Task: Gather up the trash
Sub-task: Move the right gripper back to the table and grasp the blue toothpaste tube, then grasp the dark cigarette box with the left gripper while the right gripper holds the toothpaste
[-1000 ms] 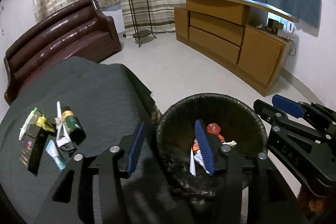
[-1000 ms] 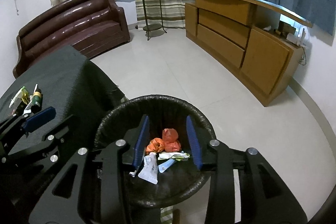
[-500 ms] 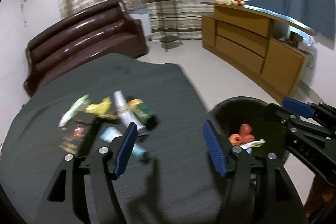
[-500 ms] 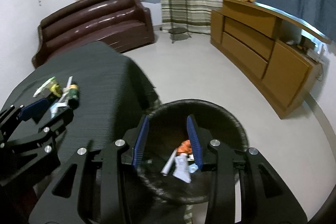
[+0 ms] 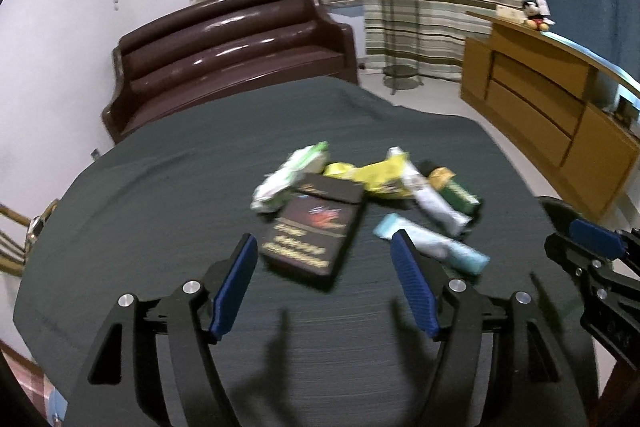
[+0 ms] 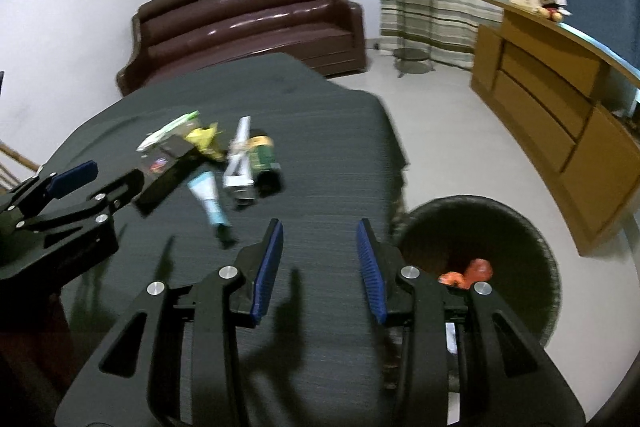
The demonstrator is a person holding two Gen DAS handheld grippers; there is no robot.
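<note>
The left gripper, whose jaws have just been opening, stands wide and empty over the dark cloth, the black box just beyond at twelve o'clock. The right gripper stands narrower, empty too. Farther off, wrappers lie heaped; the bin sits at three o'clock. This looks like the reach for another piece; next comes lowering onto the box and closing.

Both wrist views look forward and downward along their fingers, close above the desk; they share the litter pile and sofa.
</note>
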